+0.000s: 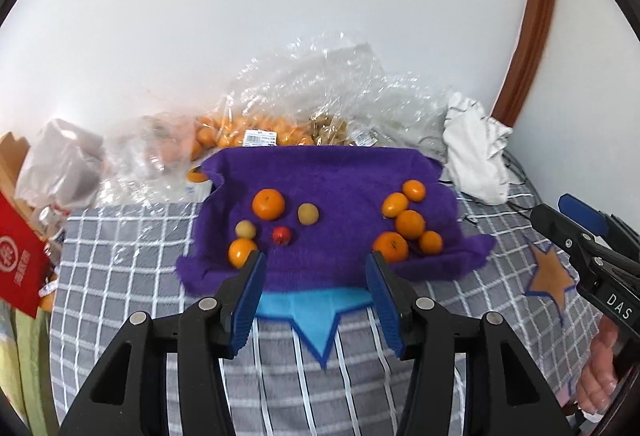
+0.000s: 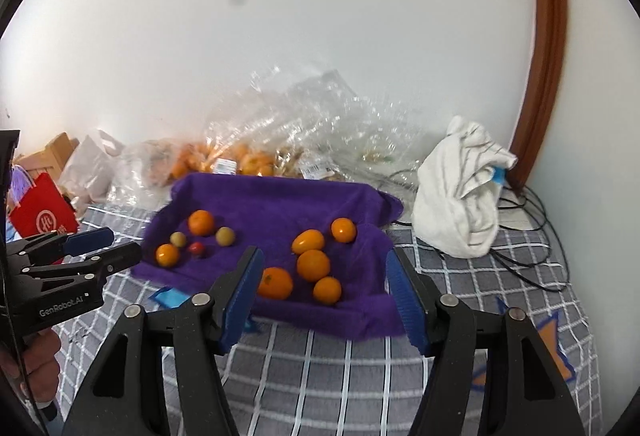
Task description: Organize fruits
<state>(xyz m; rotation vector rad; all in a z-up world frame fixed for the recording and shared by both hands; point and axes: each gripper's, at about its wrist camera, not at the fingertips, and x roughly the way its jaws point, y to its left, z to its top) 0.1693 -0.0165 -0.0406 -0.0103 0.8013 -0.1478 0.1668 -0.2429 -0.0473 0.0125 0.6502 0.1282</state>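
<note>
I see purple towel: fuzzy matt cloth. Oranges: smooth, slight gloss. Checked bedsheet: flat matt fabric. Bags: crinkly glossy clear plastic. Gripper pads: ribbed blue rubber-like; arms matt black plastic, metal rivets.

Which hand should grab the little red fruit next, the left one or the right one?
Probably the left. The left gripper is open and empty, close to the mixed pile holding the red fruit. The right gripper, also open, sits over the orange pile on the purple cloth, farther away.
</note>
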